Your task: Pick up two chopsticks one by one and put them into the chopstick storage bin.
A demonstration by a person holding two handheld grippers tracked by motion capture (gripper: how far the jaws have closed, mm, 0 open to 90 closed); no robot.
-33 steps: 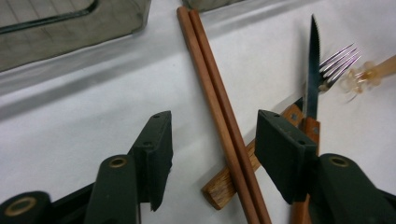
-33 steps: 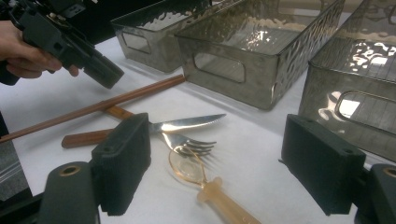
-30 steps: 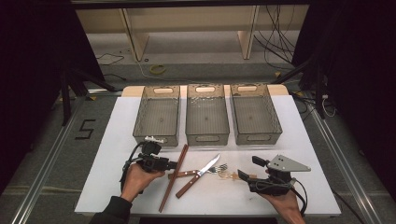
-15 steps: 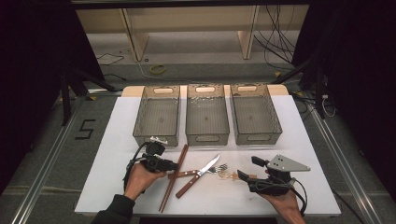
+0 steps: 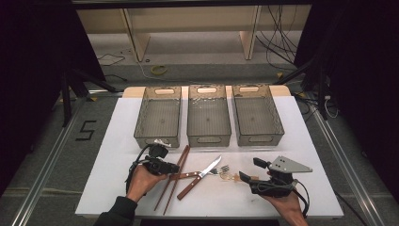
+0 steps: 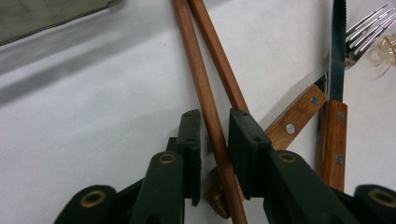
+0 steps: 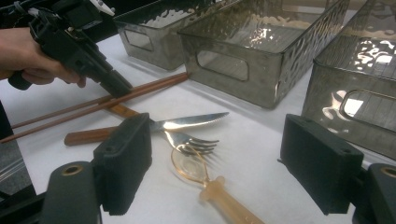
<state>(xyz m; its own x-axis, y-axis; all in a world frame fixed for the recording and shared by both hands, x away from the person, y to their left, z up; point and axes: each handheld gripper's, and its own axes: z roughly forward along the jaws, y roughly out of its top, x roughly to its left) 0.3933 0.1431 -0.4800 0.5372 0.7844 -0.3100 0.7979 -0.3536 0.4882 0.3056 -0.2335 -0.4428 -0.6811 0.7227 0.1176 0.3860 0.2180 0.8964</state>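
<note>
Two brown chopsticks (image 5: pixel 182 161) lie side by side on the white table, next to a wood-handled knife (image 5: pixel 207 172), a fork (image 5: pixel 222 169) and a clear amber spoon (image 5: pixel 230 178). My left gripper (image 5: pixel 176 168) is down on the chopsticks. In the left gripper view its jaws (image 6: pixel 215 119) have just been closing and stand narrow around one chopstick (image 6: pixel 196 60), with a thin gap still showing. The other chopstick (image 6: pixel 217 51) runs under the right-hand jaw. My right gripper (image 5: pixel 249 169) rests wide open (image 7: pixel 219 154) just short of the spoon (image 7: pixel 191 170), holding nothing.
Three clear grey bins (image 5: pixel 157 140) (image 5: pixel 209 139) (image 5: pixel 259 138) stand in a row behind the cutlery. The knife (image 6: pixel 332 140) and fork (image 6: pixel 369 28) cross just right of the left jaws. Bare white table lies to the left of the chopsticks.
The left gripper has edged slightly toward the chopsticks. The right hand and the cutlery have stayed where they were.
</note>
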